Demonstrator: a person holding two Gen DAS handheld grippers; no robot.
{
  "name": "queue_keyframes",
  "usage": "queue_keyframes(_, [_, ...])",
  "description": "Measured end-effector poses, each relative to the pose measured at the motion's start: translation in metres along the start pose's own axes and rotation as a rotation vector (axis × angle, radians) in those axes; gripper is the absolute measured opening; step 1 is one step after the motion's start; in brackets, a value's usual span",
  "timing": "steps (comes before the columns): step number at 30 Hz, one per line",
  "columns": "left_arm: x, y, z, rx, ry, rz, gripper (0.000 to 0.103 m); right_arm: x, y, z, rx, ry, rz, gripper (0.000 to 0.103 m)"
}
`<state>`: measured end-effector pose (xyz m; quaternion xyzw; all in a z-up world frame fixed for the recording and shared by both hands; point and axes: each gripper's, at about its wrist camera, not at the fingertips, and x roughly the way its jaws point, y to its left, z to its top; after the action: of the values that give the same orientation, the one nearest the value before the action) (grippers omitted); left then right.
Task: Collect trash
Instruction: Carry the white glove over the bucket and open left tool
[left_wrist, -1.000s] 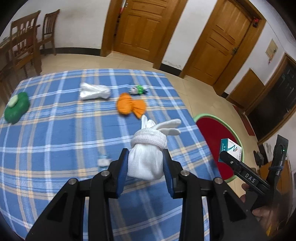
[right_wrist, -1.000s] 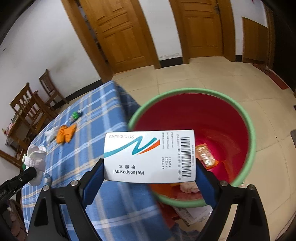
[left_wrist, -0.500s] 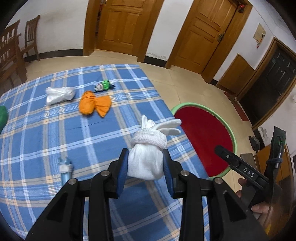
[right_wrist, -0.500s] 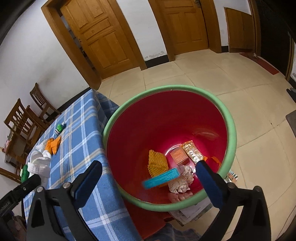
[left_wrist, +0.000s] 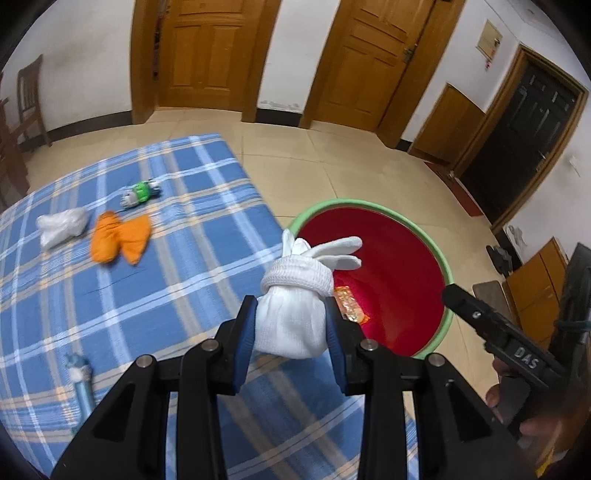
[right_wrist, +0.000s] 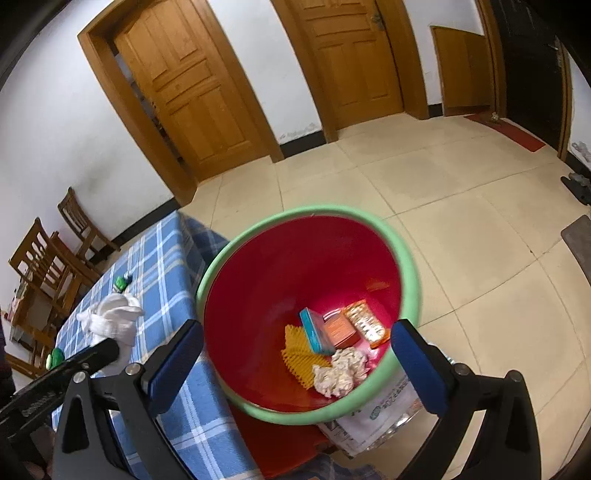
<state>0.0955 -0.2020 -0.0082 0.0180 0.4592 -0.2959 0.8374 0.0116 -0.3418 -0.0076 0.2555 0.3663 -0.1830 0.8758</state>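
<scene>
Dropped box (right_wrist: 316, 331) now lies in red bin (right_wrist: 406, 266); right claw (right_wrist: 295, 365) gapes; left claw (left_wrist: 291, 328) grips glove (left_wrist: 295, 314).

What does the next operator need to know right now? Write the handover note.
Left gripper: shut on the white glove bundle, at the table edge beside the bin.
Right gripper: open, holding nothing, above the red bin.
Done: the teal box, crumpled paper and other packets lie in the bin.
Left: drop the glove bundle in; then the orange cloth, white bag, green-labelled bottle and small blue bottle on the checked table.
</scene>
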Motion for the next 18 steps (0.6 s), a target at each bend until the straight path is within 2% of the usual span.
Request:
queue_keyframes(7, [0.024, -0.029, -0.002, 0.048, 0.043, -0.047, 0.036, -0.018, -0.018, 0.006, 0.015, -0.053, -0.043, 0.103])
queue_keyframes(15, [0.046, -0.05, 0.001, 0.076, 0.072, -0.069, 0.036, -0.021, -0.037, 0.004, 0.044, -0.051, -0.048, 0.103])
queue_keyframes(18, [0.048, -0.052, 0.001, 0.068, 0.076, -0.076, 0.046, -0.021, -0.042, 0.004, 0.056, -0.048, -0.046, 0.103])
